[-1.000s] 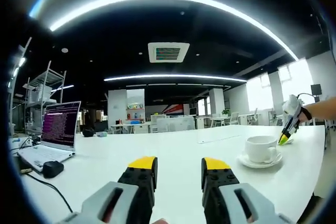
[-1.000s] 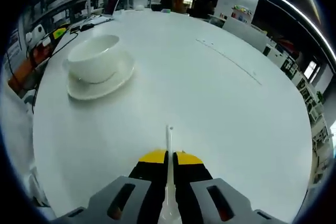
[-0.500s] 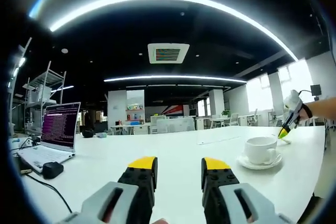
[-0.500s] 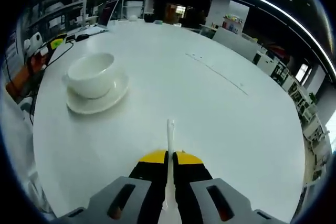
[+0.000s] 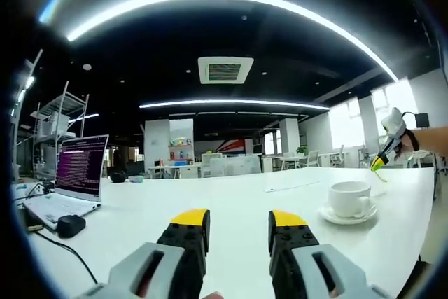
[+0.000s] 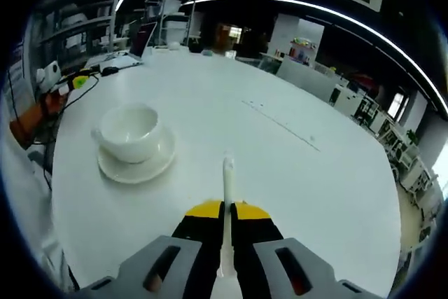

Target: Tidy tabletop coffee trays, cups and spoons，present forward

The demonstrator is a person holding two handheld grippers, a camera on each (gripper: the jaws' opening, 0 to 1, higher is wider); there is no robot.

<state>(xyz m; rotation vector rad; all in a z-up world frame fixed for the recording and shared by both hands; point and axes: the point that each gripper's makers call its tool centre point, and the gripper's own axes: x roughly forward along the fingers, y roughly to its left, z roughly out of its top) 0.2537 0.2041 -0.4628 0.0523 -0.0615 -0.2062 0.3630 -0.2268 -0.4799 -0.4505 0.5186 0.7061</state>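
Lifting higher, right tool (image 6: 224,209) grips spoon (image 6: 227,194) above table (image 6: 315,187)

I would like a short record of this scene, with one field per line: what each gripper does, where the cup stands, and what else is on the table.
right gripper: shut on a white spoon, held above the table
left gripper: open, holds nothing, low over the table
cup: white, upright on a white saucer, looks empty
spoon and cup: apart, not touching
table: white
laptop: open, screen lit, at the left in the left gripper view
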